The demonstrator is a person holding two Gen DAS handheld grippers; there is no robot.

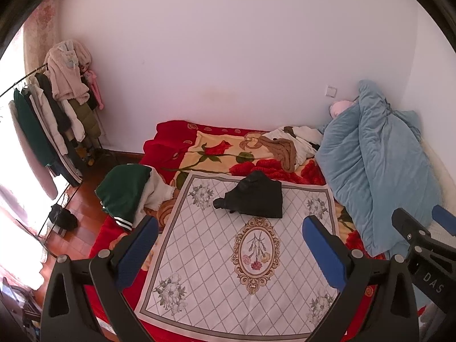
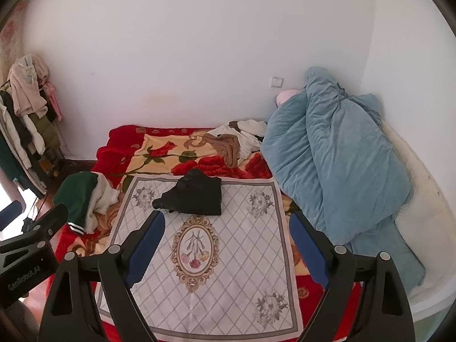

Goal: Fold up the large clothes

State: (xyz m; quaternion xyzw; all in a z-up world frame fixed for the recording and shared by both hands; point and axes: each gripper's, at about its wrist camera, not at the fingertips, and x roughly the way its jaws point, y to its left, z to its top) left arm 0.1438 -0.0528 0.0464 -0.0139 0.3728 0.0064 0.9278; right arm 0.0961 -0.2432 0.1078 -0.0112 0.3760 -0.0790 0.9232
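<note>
A: Start at the tools. The left tool stands released, blue pads wide apart with nothing between them. The right tool is the same, spread and empty. Both hang side by side above the near half of the patterned mat on the bed.

B: And the garment?

A: The black garment lies bunched on the mat's far half, straight ahead of both tools and apart from them. Its long axis runs across the view, a narrow end poking left, the bulkier end right.

B: Which hand is nearer?

A: In the right wrist view the black garment sits just beyond the left pad, so I'd judge the right tool slightly closer, though neither touches it

B: Anything else?

A: A green-and-white jacket lies heaped off the mat's left edge, and a blue duvet on the right
</note>
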